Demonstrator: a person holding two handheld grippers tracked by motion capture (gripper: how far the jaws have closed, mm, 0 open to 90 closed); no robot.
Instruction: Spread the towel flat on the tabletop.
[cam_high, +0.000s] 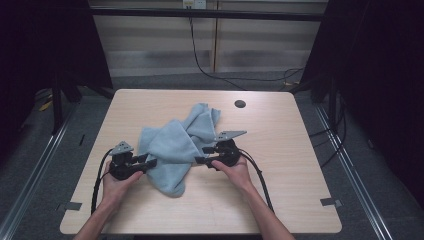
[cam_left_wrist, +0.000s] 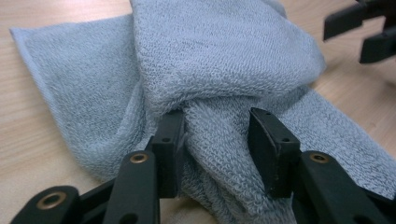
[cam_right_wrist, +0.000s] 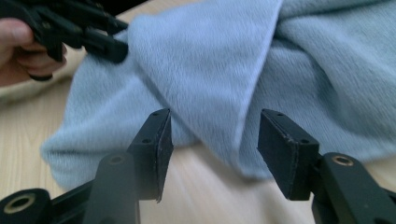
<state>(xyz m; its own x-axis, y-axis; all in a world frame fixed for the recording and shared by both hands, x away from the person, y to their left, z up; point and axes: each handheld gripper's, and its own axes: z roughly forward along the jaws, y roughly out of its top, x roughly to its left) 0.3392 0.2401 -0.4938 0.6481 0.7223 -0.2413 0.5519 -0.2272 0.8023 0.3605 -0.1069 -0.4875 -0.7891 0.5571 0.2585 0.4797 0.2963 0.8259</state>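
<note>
Left gripper (cam_left_wrist: 217, 154) is straddling a towel (cam_left_wrist: 224, 60) fold between parted jaws, not clenched. Right gripper (cam_right_wrist: 215, 154) is standing released, towel edge lying just ahead of its jaws.

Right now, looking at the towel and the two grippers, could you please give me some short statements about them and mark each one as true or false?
1. The light blue towel lies crumpled on the wooden table. True.
2. The left gripper has a fold of the towel between its open fingers. True.
3. The right gripper is shut tight on the towel. False: its fingers are apart, with the towel edge just in front of them.
4. The towel is folded into a neat square. False: it is bunched and twisted.
5. A dark round hole is in the table beyond the towel. True.
</note>
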